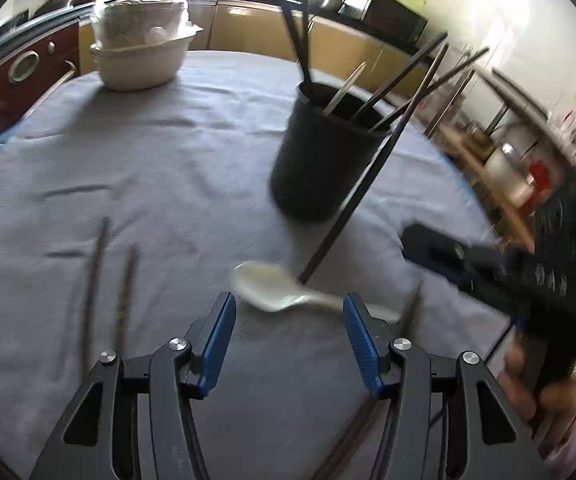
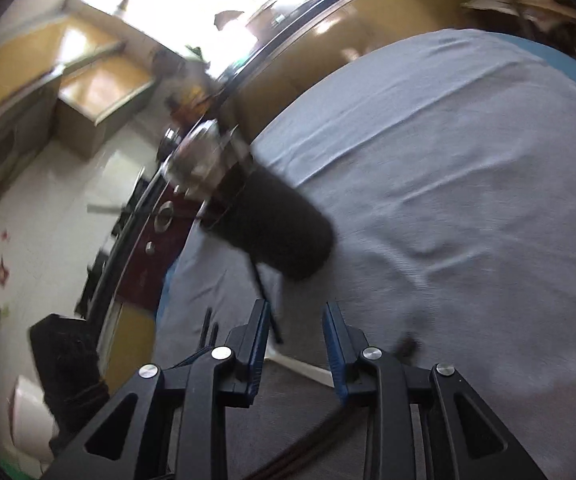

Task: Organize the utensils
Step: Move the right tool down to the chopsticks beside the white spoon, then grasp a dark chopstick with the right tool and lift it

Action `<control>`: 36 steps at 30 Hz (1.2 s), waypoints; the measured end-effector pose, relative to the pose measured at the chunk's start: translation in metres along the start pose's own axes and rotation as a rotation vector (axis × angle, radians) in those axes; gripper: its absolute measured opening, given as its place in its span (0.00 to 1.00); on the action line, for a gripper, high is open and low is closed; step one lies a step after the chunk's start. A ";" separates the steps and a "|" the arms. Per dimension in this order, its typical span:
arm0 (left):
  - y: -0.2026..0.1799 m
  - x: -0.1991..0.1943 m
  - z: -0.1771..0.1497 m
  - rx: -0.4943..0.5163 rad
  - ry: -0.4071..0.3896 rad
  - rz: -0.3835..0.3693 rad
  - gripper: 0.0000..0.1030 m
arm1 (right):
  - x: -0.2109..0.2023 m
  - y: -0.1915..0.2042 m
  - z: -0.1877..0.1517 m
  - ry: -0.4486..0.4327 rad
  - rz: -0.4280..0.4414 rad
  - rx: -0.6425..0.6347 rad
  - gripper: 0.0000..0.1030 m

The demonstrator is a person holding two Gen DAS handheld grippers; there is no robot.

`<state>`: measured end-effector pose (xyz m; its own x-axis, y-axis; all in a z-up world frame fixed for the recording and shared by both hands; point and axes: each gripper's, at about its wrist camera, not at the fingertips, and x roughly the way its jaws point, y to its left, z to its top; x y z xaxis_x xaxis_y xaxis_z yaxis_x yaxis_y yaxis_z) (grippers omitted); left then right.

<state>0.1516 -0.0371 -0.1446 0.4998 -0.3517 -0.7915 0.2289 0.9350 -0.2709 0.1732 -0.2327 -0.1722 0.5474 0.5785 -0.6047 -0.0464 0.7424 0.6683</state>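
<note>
The left tongs (image 1: 289,334) are hovering released over the grey-clothed table (image 1: 148,168), their blue pads spread wide with nothing between them. Just ahead of them a white spoon (image 1: 280,286) is lying flat on the cloth, bowl to the left. Beyond it a black utensil holder (image 1: 321,160) is standing on the table, bristling with dark chopsticks and one pale utensil; one long dark chopstick (image 1: 351,204) is slanting down past the holder's side, its tip just above the spoon. Two brown chopsticks (image 1: 108,280) are lying blurred on the cloth to the left. A white lidded pot (image 1: 140,56) is sitting at the far edge. The right tongs (image 2: 295,332) are also gaping, gripping nothing, pointing toward the holder (image 2: 276,228).
</note>
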 end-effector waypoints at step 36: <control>0.030 -0.060 -0.049 -0.011 -0.012 0.000 0.55 | -0.034 0.096 -0.010 -0.187 -0.023 -0.164 0.06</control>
<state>0.0877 0.0140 -0.1314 0.5098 -0.3519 -0.7850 0.2198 0.9355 -0.2766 0.1419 -0.1773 -0.0920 0.6942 0.4993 -0.5185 -0.1585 0.8087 0.5665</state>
